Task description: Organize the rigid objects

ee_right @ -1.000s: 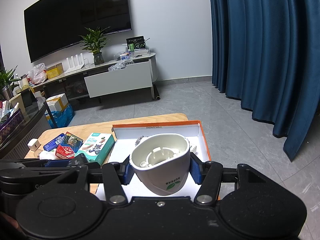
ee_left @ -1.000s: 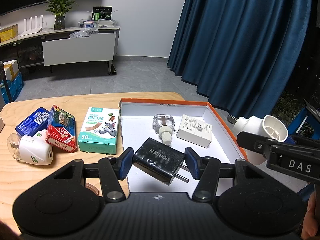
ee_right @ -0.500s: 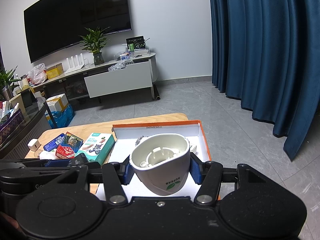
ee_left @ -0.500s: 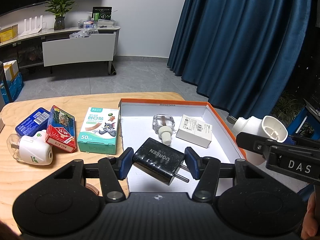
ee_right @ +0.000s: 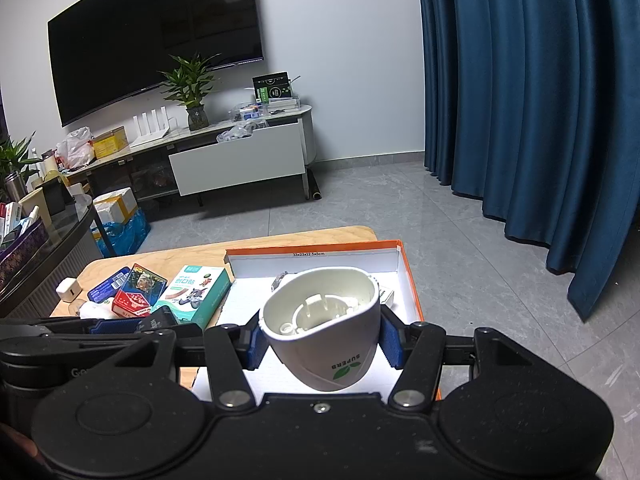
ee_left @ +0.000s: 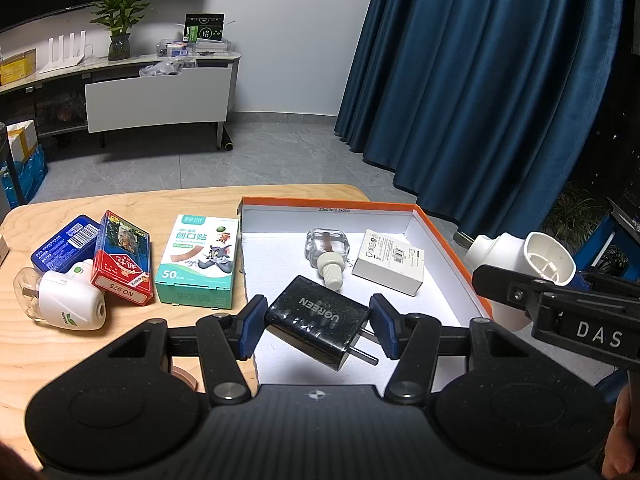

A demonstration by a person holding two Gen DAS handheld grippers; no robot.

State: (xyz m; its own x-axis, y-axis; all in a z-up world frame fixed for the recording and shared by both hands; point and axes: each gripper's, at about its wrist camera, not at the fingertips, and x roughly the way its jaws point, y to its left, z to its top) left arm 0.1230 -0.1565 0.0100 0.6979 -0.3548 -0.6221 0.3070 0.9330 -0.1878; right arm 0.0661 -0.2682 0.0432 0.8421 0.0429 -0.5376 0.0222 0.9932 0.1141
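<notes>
Left hand-held gripper (ee_left: 318,326) clamps a black charger (ee_left: 316,320), held tilted, prongs toward 4 o'clock, above the box (ee_left: 444,240) w/ orange rim. Right hand-held gripper (ee_right: 320,342) grips a white plug-in shell (ee_right: 324,328), open end up, over the same box. In box: glass bottle (ee_left: 328,248) at 12 o'clock, small white carton (ee_left: 390,262) at 2. On bench (ee_left: 120,344), 9–10 o'clock: plaster pack (ee_left: 198,266), red card box (ee_left: 122,264), blue tin (ee_left: 62,246), white plug-in unit (ee_left: 66,300).
</notes>
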